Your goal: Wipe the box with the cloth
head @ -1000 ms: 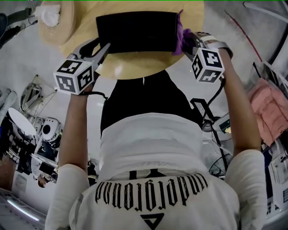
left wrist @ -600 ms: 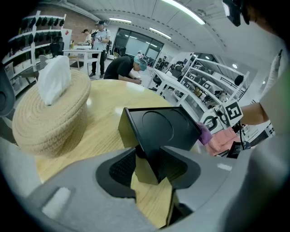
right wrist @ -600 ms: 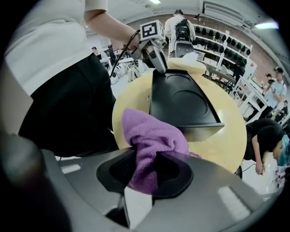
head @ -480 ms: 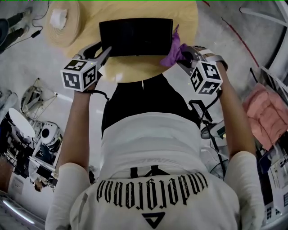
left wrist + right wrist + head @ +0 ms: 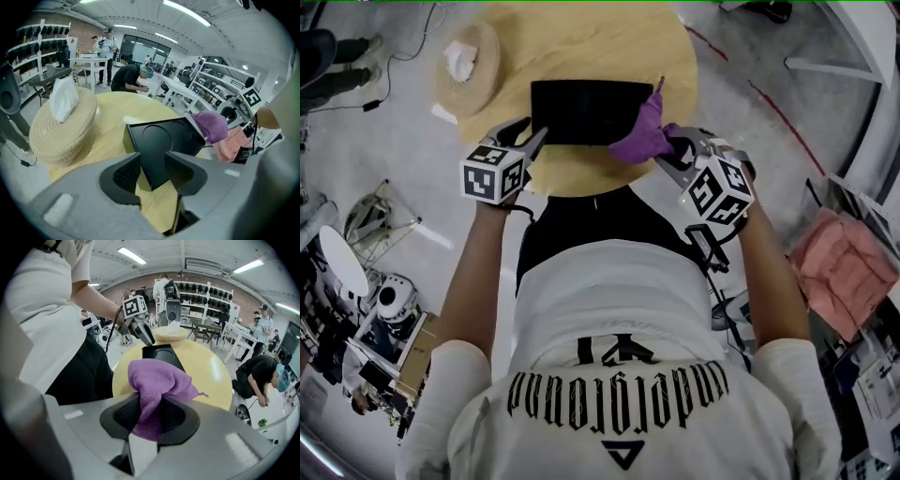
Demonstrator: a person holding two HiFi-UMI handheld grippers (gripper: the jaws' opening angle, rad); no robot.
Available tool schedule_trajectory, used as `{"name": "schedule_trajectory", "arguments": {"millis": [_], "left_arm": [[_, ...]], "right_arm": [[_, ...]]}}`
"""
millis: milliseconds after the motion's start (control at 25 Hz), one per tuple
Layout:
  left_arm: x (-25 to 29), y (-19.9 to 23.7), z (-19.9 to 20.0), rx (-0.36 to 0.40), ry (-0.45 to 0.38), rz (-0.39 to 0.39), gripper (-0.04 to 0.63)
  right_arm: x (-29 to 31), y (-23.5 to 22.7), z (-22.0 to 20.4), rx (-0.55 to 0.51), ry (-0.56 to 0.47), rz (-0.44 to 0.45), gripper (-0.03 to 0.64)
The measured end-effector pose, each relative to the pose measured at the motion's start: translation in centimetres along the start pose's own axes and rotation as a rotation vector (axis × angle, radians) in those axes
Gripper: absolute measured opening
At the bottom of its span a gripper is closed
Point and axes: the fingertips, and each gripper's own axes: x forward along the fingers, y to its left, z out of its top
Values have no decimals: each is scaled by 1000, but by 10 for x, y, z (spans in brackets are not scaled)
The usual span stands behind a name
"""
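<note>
A flat black box (image 5: pixel 584 111) lies on the round yellow table (image 5: pixel 581 37). My left gripper (image 5: pixel 532 141) is at the box's near left corner. In the left gripper view that corner of the box (image 5: pixel 161 145) sits wedged between the jaws of the left gripper (image 5: pixel 152 173), touching both pads. My right gripper (image 5: pixel 667 155) is shut on a bunched purple cloth (image 5: pixel 642 136), which rests against the box's near right corner. In the right gripper view the cloth (image 5: pixel 159 378) fills the right gripper (image 5: pixel 150 416) and hides the near end of the box (image 5: pixel 161 354).
A woven basket (image 5: pixel 483 80) with white tissue stands at the table's left edge. A pink cloth (image 5: pixel 839 267) lies off to the right. Gear and cables clutter the floor at left (image 5: pixel 356 300). People (image 5: pixel 133 77) work at benches in the background.
The right gripper drew the purple cloth along the box's right side toward me, down to its near right corner. The left gripper has stayed at the near left corner.
</note>
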Motion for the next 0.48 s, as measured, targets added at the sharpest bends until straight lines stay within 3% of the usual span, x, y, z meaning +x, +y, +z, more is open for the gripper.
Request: {"name": "schedule_trajectory", "arguments": {"millis": [240, 480], "left_arm": [[-37, -19, 36, 29, -93, 28, 173], [-79, -42, 87, 65, -243, 51, 155]], "right_arm": [[-34, -5, 35, 42, -82, -59, 103], [-77, -27, 84, 121, -216, -145, 103]]}}
